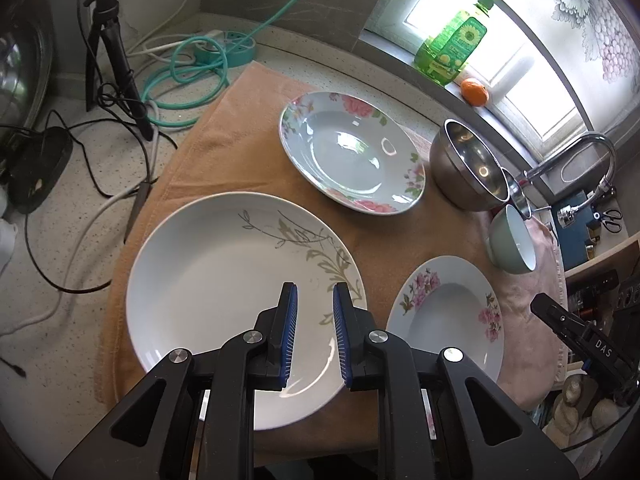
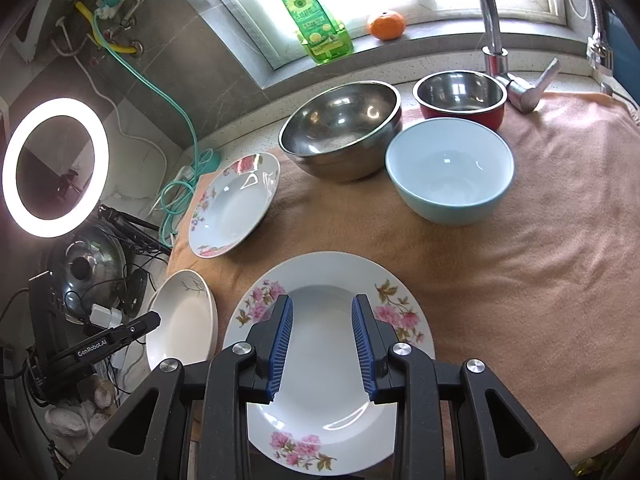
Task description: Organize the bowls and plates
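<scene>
Here, steel bowl (image 2: 340, 132), blue bowl (image 2: 450, 170) empty; left tool (image 1: 315, 334), right tool (image 2: 322, 344) narrowly parted, holding nothing.

"GenRobot.AI" on left gripper (image 2: 154, 319); "DAS" on right gripper (image 1: 538, 304)

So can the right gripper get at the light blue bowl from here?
Probably yes: the right gripper hangs empty over a flowered plate, and only bare towel lies between it and the light blue bowl.

The left hand-held gripper (image 1: 315, 294) hovers, jaws slightly apart and empty, above the leaf-patterned white plate (image 1: 224, 280); a pink-flowered plate (image 1: 448, 320) lies just right.
</scene>
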A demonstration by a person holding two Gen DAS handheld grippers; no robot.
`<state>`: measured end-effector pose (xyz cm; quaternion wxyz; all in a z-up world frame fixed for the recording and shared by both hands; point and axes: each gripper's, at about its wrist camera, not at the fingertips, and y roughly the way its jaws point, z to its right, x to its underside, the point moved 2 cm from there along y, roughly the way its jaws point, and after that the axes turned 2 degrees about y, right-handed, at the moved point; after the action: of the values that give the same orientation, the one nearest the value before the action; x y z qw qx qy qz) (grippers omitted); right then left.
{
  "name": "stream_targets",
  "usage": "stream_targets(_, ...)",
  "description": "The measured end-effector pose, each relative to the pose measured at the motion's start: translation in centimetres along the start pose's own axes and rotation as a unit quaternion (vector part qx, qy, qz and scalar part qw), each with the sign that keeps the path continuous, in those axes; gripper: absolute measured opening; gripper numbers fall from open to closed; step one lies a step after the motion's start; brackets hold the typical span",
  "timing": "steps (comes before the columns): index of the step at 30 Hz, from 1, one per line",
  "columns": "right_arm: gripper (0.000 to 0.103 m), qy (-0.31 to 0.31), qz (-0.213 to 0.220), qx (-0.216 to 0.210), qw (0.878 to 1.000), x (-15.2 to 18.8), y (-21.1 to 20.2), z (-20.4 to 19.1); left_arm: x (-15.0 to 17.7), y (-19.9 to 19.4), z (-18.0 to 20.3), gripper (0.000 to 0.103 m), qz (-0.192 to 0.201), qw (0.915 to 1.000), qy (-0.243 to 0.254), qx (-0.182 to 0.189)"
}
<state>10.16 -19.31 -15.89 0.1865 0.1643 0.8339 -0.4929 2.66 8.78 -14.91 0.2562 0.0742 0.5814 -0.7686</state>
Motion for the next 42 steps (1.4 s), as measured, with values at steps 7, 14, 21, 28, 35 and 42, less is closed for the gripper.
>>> stream_targets(7, 0.028, -0.017, 0.009, -0.014, 1.0, -2.0, 0.9, -2.9, -2.2, -0.9, -1.7, 0.016, 0.021, 0.9997, 0.002, -0.01)
stream_targets(14, 0.028, -0.026, 0.018, -0.019, 0.999, -4.2, 2.3, -5.4, -5.0, -1.3, -2.8, 0.016, 0.038, 0.9991, 0.013, -0.017)
stream_targets(21, 0.028, -0.019, 0.018, -0.017, 0.999, -5.9, 4.4, -6.6, -7.5, -0.3, -3.2, 0.016, 0.036, 0.9989, 0.024, -0.014)
stream_targets(28, 0.028, -0.01, 0.011, -0.006, 1.0, -7.0, 6.9, -7.1, -9.9, 1.4, -3.2, 0.016, 0.028, 0.9988, 0.04, -0.009)
stream_targets(35, 0.028, -0.004, -0.003, 0.007, 1.0, -7.6, 9.7, -7.1, -12.0, 4.0, -3.0, 0.018, 0.013, 0.9981, 0.06, -0.008)
stream_targets(42, 0.028, 0.0, -0.008, 0.023, 1.0, -7.9, 11.8, -6.9, -13.6, 6.8, -3.3, 0.018, -0.002, 0.9977, 0.067, -0.008)
